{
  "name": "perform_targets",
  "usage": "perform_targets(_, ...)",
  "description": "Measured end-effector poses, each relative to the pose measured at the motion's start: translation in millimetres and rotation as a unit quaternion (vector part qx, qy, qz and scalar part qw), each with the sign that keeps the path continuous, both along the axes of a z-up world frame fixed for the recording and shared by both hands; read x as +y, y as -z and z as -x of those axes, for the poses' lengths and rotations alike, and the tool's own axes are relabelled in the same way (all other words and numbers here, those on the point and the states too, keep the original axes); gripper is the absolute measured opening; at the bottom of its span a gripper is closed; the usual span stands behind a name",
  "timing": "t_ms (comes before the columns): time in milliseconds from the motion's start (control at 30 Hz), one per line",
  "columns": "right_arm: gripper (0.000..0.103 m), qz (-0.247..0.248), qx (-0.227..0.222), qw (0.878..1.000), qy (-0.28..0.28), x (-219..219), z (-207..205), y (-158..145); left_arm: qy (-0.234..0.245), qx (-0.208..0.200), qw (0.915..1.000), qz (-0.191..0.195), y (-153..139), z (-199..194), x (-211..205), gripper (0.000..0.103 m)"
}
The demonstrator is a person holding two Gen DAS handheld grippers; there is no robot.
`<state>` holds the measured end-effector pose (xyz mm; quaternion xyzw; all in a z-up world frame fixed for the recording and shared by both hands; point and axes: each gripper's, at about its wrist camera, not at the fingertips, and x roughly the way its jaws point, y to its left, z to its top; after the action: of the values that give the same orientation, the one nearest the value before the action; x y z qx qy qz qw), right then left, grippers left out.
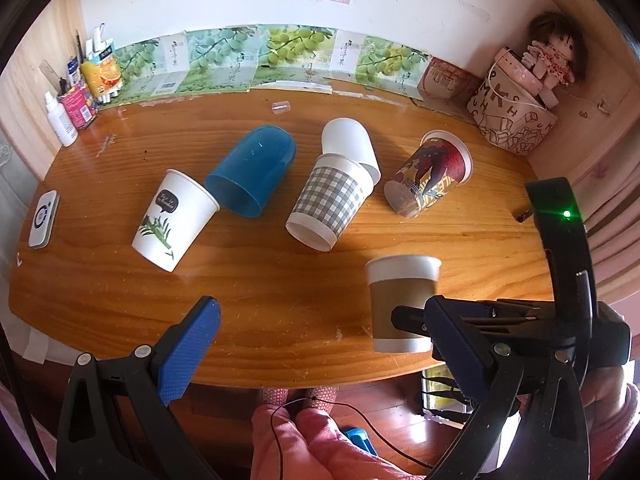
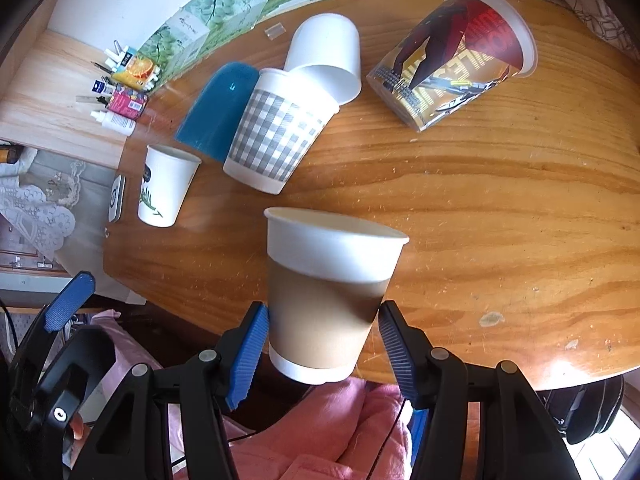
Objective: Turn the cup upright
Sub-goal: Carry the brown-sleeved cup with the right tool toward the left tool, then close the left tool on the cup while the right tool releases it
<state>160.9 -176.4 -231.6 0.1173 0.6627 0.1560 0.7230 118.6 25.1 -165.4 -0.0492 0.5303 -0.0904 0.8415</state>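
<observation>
A brown-sleeved white paper cup stands upright, mouth up, at the near edge of the wooden table. My right gripper has its blue pads on both sides of the cup's sleeve and holds it. In the left wrist view the same cup shows with the right gripper on it. My left gripper is open and empty over the table's near edge, left of the cup.
Several cups lie on their sides: a leaf-print white cup, a blue plastic cup, a grey checked cup, a plain white cup, and a red-yellow printed cup. Bottles and a white device sit at the left.
</observation>
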Motion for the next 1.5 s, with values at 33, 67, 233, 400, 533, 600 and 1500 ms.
perform_targets(33, 0.059, 0.002, -0.004, 1.0, 0.002, 0, 0, 0, 0.004, 0.003, 1.0, 0.0, 2, -3, 0, 0.101)
perform_targets(67, 0.059, 0.003, -0.007, 1.0, 0.002, -1, -1, 1, 0.008, 0.005, 1.0, -0.001, 3, -6, 0, 0.101)
perform_targets(233, 0.059, 0.005, -0.015, 1.0, 0.013, 1, -1, 4, 0.03, 0.021, 0.9993, -0.012, 9, -18, -3, 0.101)
perform_targets(400, 0.065, -0.013, -0.025, 0.999, 0.032, -3, 7, 3, 0.049, 0.04, 0.9978, -0.02, 14, -30, -6, 0.101)
perform_targets(533, 0.069, -0.022, -0.04, 0.998, 0.043, -6, 16, 3, 0.067, 0.044, 0.9964, -0.028, 17, -37, -12, 0.101)
perform_targets(600, 0.071, -0.023, -0.054, 0.997, 0.049, -8, 23, 2, 0.075, 0.049, 0.9955, -0.03, 20, -41, -16, 0.101)
perform_targets(1500, 0.079, 0.006, -0.173, 0.985, -0.02, 20, 80, 20, 0.09, 0.155, 0.9836, -0.026, 83, -71, -55, 0.094)
